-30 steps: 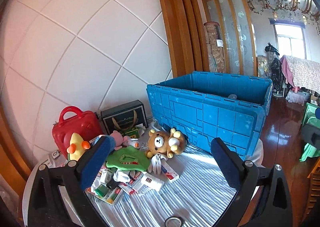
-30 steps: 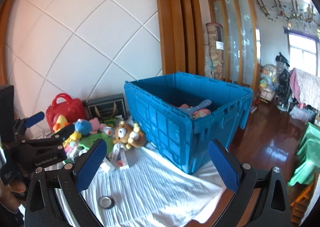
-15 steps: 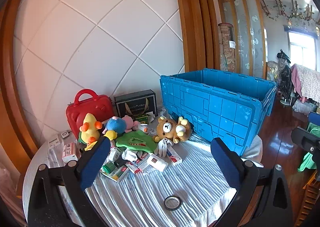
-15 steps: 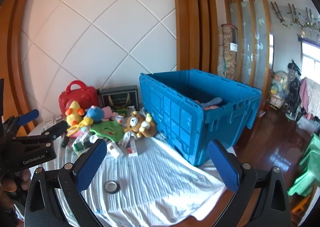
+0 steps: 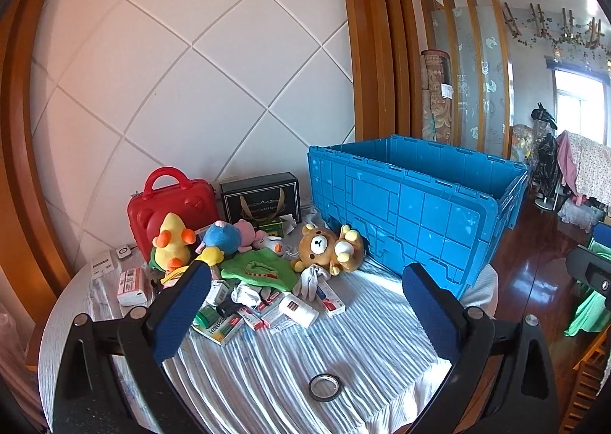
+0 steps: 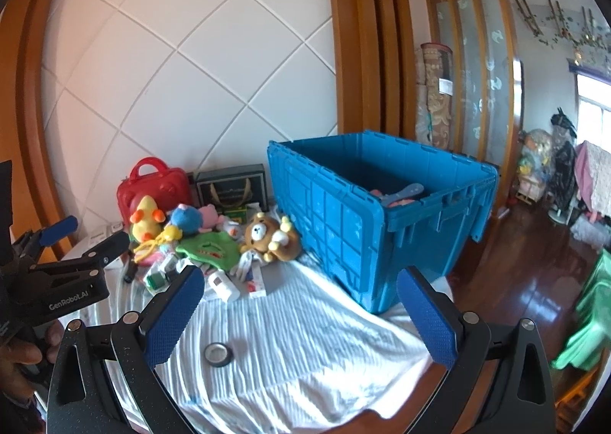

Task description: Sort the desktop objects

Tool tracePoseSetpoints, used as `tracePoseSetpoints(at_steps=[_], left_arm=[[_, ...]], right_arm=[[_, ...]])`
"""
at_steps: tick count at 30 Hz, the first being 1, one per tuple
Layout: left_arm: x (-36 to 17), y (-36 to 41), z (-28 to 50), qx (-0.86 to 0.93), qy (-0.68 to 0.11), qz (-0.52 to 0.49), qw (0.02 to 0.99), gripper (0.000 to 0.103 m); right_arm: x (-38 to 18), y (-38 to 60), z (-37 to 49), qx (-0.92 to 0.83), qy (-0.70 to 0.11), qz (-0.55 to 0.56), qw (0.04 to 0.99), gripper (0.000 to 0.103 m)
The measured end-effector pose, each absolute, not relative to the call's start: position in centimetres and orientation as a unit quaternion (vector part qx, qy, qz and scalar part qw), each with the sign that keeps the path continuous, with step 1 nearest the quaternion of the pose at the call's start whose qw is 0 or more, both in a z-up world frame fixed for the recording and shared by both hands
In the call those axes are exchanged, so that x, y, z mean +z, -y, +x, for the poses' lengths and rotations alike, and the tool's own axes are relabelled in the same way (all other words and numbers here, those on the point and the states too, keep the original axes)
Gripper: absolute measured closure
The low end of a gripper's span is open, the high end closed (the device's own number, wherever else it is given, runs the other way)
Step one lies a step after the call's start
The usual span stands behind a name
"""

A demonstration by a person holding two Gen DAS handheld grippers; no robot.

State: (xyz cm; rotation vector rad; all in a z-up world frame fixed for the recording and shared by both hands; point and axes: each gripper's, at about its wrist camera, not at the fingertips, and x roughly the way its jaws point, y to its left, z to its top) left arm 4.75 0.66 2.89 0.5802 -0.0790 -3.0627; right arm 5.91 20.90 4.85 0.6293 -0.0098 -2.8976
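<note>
We hold both hand-held grippers above the counter's (image 5: 267,365) near edge, left (image 5: 305,315) and right (image 6: 305,315), jaws wide apart, nothing between the ribbed blue pads. Well ahead, toward the far left edge, lies the heap: a soft brown bear (image 5: 328,248), a green cloth (image 5: 259,273), a yellow duck (image 5: 172,241), glossy small boxes (image 5: 217,329). The hard blue crate (image 5: 412,212) fills the far right corner, touching the bear. A black tape ring (image 5: 324,388) lies flat on the striped cloth, just below our left hand-held gripper.
</note>
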Motion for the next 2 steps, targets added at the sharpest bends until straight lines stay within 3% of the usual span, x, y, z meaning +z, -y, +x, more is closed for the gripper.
tracePoseSetpoints(at_steps=[2], left_arm=[[3.12,-0.67,4.89,-0.983,0.027,0.182,0.013,0.001]], right_arm=[[4.94,-20.88,6.06,-0.974,0.005,0.209,0.088,0.0]])
